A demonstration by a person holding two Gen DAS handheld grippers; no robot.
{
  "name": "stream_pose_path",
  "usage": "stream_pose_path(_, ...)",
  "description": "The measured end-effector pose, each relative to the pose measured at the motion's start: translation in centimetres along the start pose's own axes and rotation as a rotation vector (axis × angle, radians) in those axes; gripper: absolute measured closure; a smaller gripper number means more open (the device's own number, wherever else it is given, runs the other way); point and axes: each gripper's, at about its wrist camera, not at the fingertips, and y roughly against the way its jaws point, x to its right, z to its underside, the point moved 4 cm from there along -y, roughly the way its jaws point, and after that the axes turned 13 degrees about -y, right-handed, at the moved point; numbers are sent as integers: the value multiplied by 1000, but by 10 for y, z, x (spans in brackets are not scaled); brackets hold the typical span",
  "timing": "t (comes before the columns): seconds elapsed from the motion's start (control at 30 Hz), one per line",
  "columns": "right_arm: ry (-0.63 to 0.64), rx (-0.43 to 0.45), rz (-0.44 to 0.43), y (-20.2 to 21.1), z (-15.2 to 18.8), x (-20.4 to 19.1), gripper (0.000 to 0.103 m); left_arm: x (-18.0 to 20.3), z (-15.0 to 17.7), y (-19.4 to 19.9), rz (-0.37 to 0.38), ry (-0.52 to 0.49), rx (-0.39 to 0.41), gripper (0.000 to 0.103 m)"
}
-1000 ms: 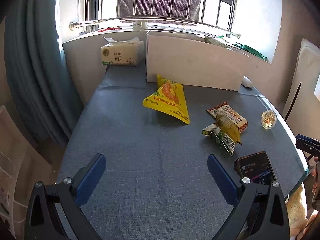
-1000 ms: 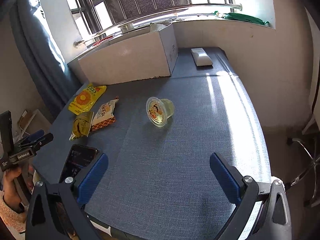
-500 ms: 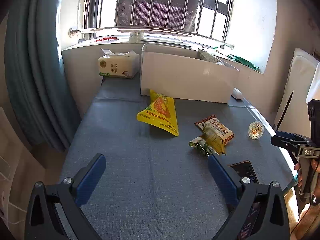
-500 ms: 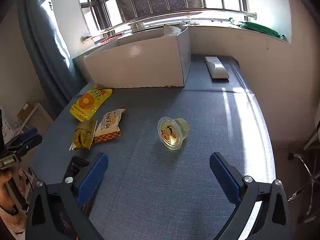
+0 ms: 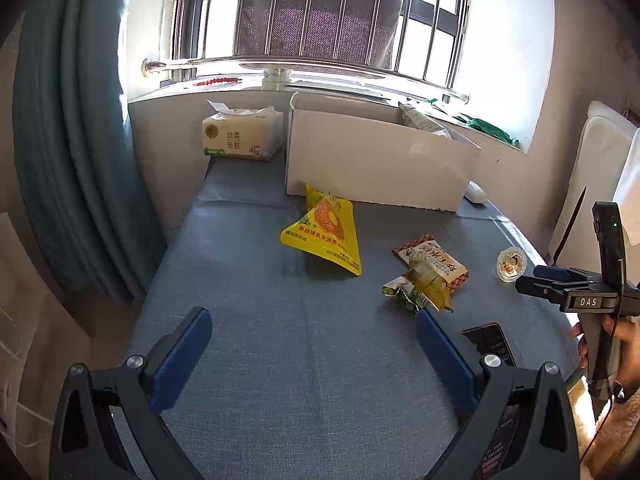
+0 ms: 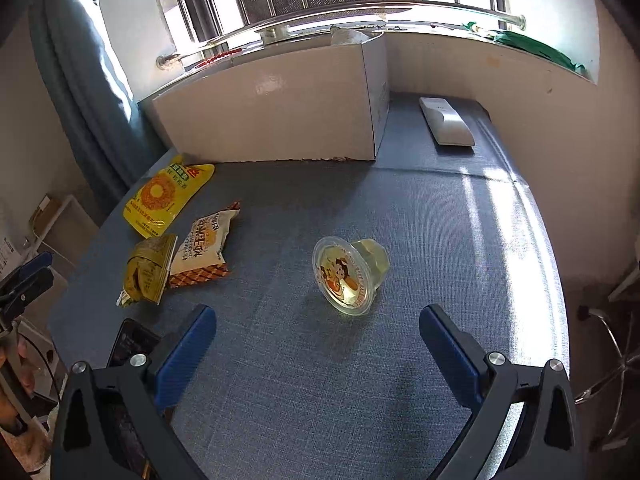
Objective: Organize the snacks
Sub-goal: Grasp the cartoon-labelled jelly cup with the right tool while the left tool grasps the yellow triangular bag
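**Both grippers hover empty above the scattered snacks, with the jelly cup lined up for the right one**

The task looks to be at its approach step: nothing is picked up. The left gripper (image 5: 314, 344) hangs spread wide over bare blue-grey fabric table (image 5: 280, 360), grasping nothing. The right gripper (image 6: 318, 344) is likewise released, and the clear plastic jelly cup with a cartoon lid (image 6: 350, 274) lies on its side just ahead, roughly between its fingers' line of travel.

The other snacks lie well to the left of the cup: a flat yellow snack pouch (image 5: 326, 232) touching or just beside the front wall of the white cardboard box (image 5: 376, 164), a white-and-orange crinkled packet (image 5: 434, 258), and a small green-gold foil packet (image 5: 420, 290) overlapping its near end. A dark phone (image 5: 486, 338) rests at the table's near edge, a tissue pack (image 5: 240, 134) beside the box, a white remote (image 6: 446, 122) beyond it.

The next move probably calls for lowering the right gripper around the cup, squeezing its curved wall gently since it may roll, then carrying it to the box, the likely destination.

Against a second ago, both cameras sit farther back and higher: the left view now takes in the whole right gripper and hand, and the cup sits nearer the centre of the right view
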Motion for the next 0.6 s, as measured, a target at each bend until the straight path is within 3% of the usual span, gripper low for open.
stream_pose_path(0.4,-39,-16,28,-28,-19,5,2,-4,2,-1,3,9,-4,0)
stream_pose_path(0.47,-59,-27,34,-31,-22,7,15,-5,2,-2,-1,13,-7,0)
stream_pose_path(0.53,-45,-19,80,-31,-23,8,41,-6,3,-3,5,14,-10,0)
stream_pose_path(0.6,-49,-21,87,-30,-24,10,52,-6,3,-5,2,14,-15,0)
